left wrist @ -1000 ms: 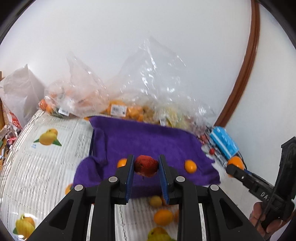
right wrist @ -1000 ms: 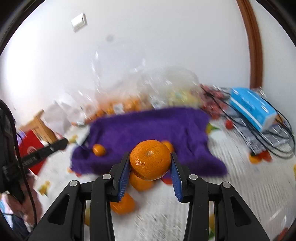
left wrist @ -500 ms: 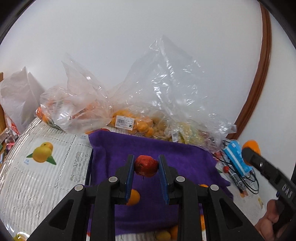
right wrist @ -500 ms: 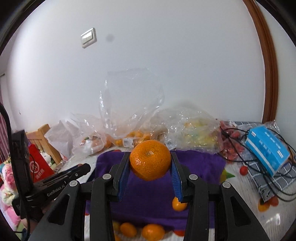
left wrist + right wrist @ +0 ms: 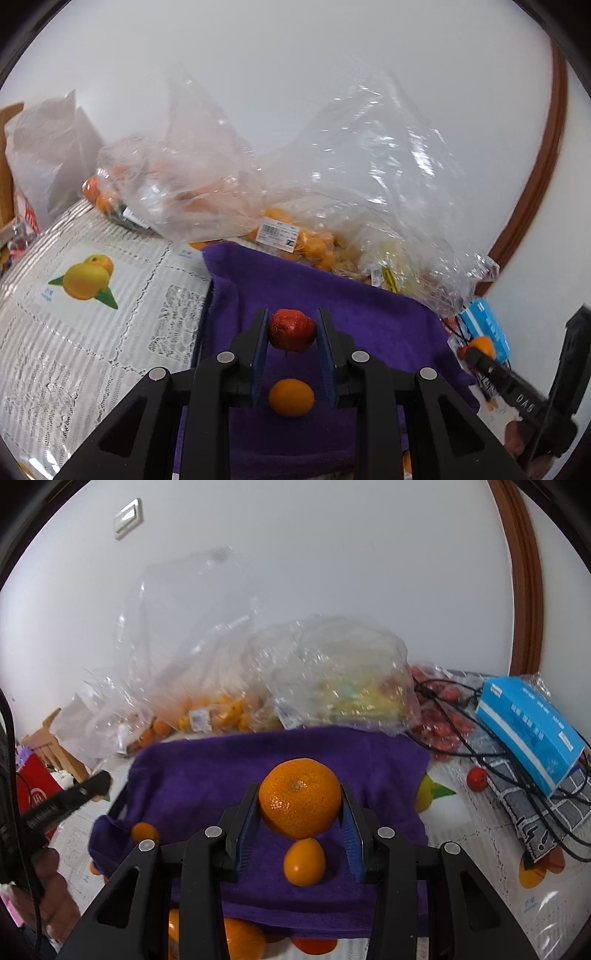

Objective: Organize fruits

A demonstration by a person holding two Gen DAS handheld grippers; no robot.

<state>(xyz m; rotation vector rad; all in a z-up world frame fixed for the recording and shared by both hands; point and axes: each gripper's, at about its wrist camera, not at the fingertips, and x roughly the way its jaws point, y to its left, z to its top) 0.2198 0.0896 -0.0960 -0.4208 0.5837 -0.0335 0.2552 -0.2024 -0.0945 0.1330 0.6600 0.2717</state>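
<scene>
Fruit is sitting in both tongs at this moment. The left tongs (image 5: 291, 330) are pinching a small red fruit (image 5: 291, 329) over the purple towel (image 5: 369, 332), and the right tongs (image 5: 299, 805) are pinching a mandarin (image 5: 300, 797) over the same towel (image 5: 207, 775). A small orange fruit (image 5: 291, 397) is lying on the towel just under the left tongs, and another one (image 5: 304, 862) under the right.

To do this step well, I think each hand should be lowering its fruit until it is almost touching the cloth before spreading the tongs — round fruit is rolling easily, and the towel edge is near. It is also better to be choosing a free spot, not one above the fruit already lying there.

Behind the towel, clear plastic bags (image 5: 280, 206) are standing against the wall — one is holding many small oranges (image 5: 314, 243), another one pale yellow fruit, which I cannot name. A blue box (image 5: 532, 731) is lying on the desk at the right.
</scene>
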